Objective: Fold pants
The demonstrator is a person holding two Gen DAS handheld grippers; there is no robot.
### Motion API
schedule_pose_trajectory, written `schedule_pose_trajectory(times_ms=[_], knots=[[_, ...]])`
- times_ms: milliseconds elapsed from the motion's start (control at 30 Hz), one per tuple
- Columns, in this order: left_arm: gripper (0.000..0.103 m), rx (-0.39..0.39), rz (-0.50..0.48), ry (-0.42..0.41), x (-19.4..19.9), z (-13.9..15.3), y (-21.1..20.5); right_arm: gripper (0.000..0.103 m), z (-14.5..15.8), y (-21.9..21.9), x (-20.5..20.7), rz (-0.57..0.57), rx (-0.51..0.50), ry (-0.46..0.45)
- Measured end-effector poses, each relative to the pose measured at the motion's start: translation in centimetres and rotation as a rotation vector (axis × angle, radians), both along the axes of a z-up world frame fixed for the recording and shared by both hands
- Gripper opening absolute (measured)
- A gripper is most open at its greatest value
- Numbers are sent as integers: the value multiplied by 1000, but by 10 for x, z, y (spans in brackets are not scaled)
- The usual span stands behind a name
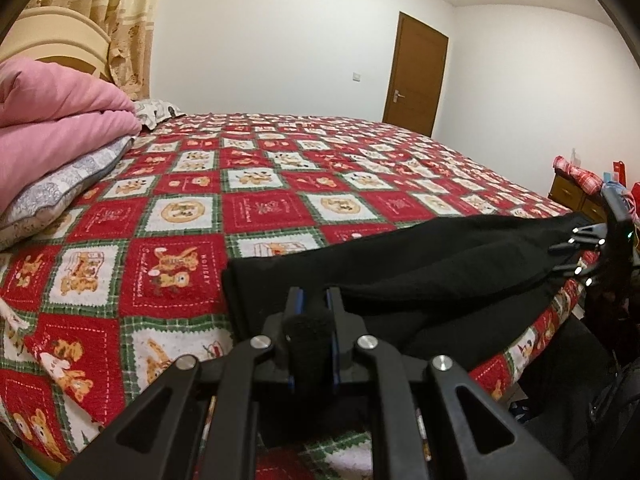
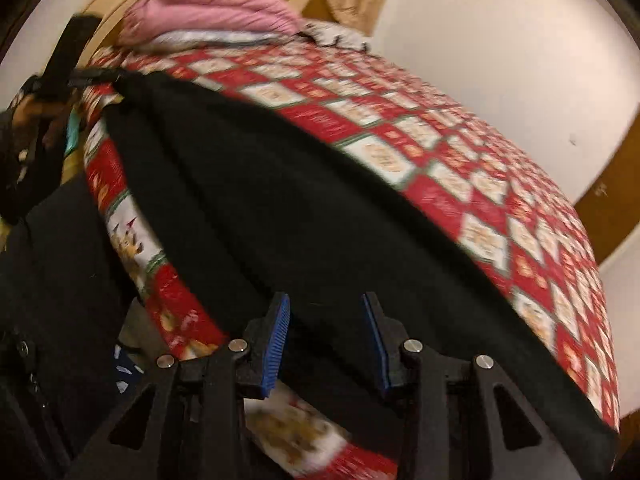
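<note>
Only the left wrist view shows a door [image 1: 416, 76] at one o'clock; left gripper [image 1: 314, 300] clamps black pants [image 1: 420, 264], right gripper [image 2: 325, 320] angled down, jaws apart above them.

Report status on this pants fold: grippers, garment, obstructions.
Left gripper shut on black pants. Right gripper open, empty, above the pants. Pants stretched along bed edge, on red patchwork bedspread. Nothing in the way.

We note a bed under a red checked bedspread [image 1: 260, 208] with bear panels. At its head, a pink quilt [image 1: 52, 128] rests on a grey patterned pillow [image 1: 56, 196]. Beyond the bed: patterned curtain [image 1: 128, 28], brown door [image 1: 416, 76], wooden drawer unit [image 1: 572, 196] beside its foot.
</note>
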State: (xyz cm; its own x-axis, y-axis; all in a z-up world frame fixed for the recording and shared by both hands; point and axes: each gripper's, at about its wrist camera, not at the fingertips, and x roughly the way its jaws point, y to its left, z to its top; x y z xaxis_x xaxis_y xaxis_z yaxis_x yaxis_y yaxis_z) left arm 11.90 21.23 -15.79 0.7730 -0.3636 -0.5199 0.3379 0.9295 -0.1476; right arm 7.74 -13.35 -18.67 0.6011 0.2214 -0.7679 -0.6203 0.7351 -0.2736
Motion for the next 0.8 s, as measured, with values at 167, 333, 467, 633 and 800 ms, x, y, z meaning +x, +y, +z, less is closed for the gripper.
schedule_pose_trajectory(times_ms=[167, 333, 467, 633, 800], knots=[[13, -6, -5, 3, 3, -2, 2, 38, -14, 3, 13, -6, -31, -7], [13, 16, -14, -2, 4, 1, 0, 23, -9, -3, 20, 0, 32, 66], [13, 44, -28, -10, 3, 5, -3, 8, -5, -6, 20, 10, 33, 71], [13, 46, -47, -26, -4, 12, 0, 4, 15, -12, 10, 31, 77, 63], [13, 70, -77, -49, -24, 19, 4, 4, 26, -20, -7, 51, 109, 72]])
